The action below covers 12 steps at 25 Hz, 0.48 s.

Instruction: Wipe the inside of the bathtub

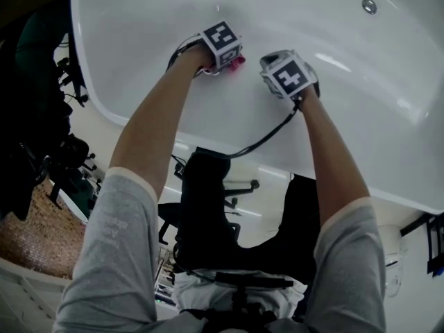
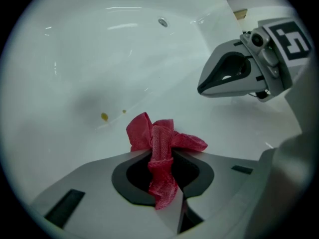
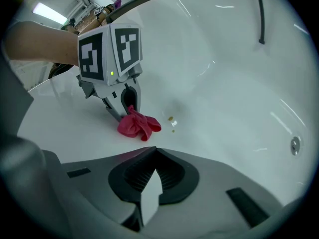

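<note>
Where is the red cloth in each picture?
Head view: red cloth upper middle, a pink bit on the bathtub floor.
Left gripper view: low centre, clamped in the jaws.
Right gripper view: left of centre, under the left gripper.
Shared landmark: the round metal fitting.

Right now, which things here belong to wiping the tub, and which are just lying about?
Job: bathtub; red cloth, clamped in left gripper; yellowish spots on the tub floor; right gripper, shut and empty.
Just there: black office chair outside the tub; black cable; round metal fitting in the tub wall.
</note>
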### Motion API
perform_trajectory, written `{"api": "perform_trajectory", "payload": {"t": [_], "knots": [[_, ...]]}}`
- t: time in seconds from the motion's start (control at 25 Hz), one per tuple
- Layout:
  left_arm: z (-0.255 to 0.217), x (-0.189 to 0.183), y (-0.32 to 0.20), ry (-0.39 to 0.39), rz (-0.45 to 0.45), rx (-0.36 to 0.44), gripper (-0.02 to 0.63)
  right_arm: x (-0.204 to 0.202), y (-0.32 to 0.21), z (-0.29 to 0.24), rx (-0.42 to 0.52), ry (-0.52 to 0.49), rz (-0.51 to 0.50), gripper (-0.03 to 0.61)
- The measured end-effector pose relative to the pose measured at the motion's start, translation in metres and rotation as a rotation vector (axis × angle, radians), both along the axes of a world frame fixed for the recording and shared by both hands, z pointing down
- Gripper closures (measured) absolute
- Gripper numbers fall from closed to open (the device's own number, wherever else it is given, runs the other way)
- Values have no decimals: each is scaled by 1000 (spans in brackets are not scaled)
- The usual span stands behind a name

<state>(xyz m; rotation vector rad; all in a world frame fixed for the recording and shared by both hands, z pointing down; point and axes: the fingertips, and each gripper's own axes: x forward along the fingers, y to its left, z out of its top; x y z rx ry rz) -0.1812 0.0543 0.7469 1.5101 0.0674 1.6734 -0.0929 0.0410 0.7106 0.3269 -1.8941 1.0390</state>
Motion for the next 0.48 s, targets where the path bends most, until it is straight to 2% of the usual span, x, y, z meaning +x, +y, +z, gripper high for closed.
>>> {"api": "perform_trajectory", "payload": {"t": [0.16, 0.28, 0.36, 0.48], "knots": [[13, -41, -16, -138, 53, 99, 534, 0, -7, 1, 26, -12, 22, 569], [20, -68, -19, -220, 96, 118, 534, -2, -4, 4, 26, -13, 6, 569], [27, -77, -21, -236, 101, 120, 534, -3, -2, 7, 28, -12, -8, 569], [35, -73, -23, -204, 51, 103, 535, -4, -3, 11, 33, -19, -22, 569]]}}
